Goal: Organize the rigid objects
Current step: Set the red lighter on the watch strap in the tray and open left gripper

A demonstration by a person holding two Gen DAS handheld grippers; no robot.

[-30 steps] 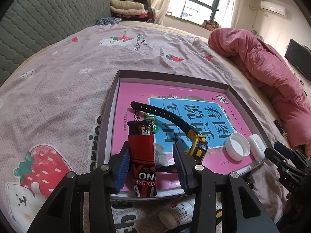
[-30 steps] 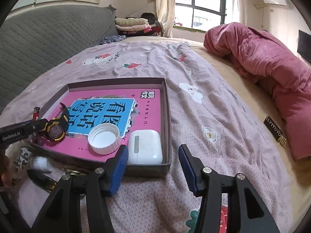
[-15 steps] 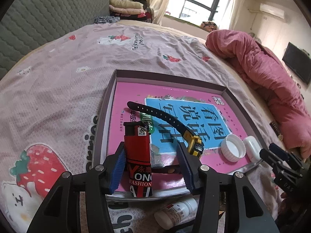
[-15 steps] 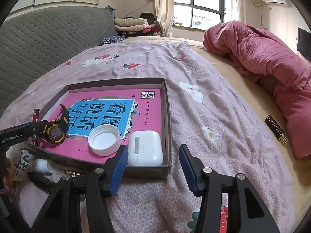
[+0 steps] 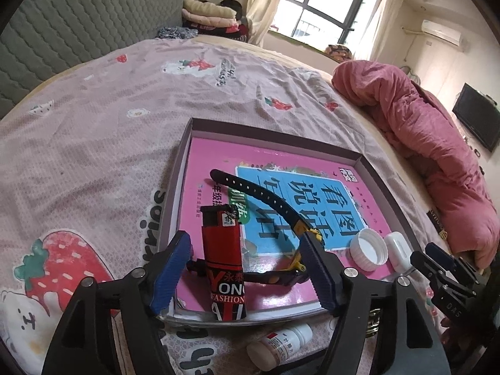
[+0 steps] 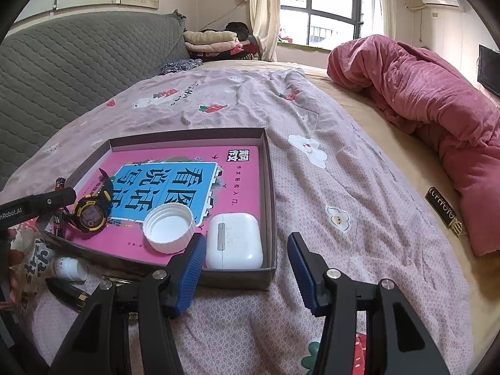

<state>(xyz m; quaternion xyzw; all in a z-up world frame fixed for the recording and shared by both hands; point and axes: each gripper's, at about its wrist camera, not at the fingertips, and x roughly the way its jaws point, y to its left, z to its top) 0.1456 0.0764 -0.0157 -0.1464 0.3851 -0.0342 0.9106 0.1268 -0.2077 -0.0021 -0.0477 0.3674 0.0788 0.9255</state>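
Note:
A shallow grey box (image 5: pixel 379 168) (image 6: pixel 268 168) lies on the bed with a pink book in its bottom. In the box are a red lighter (image 5: pixel 223 259), a black and yellow watch (image 5: pixel 265 197) (image 6: pixel 90 215), a white cap (image 5: pixel 368 245) (image 6: pixel 168 226) and a white earbud case (image 5: pixel 398 250) (image 6: pixel 234 240). My left gripper (image 5: pixel 247 270) is open, its fingers either side of the lighter, which lies loose between them. My right gripper (image 6: pixel 247 268) is open and empty over the box's near right corner.
A small white pill bottle (image 5: pixel 281 347) (image 6: pixel 70 267) and a dark object with gold trim (image 6: pixel 67 292) lie on the sheet in front of the box. A rolled pink quilt (image 6: pixel 437 100) lies at the right. A black label tag (image 6: pixel 443 211) lies beside it.
My left gripper opened wider and let go of the lighter, which now lies in the box. The right gripper barely moved.

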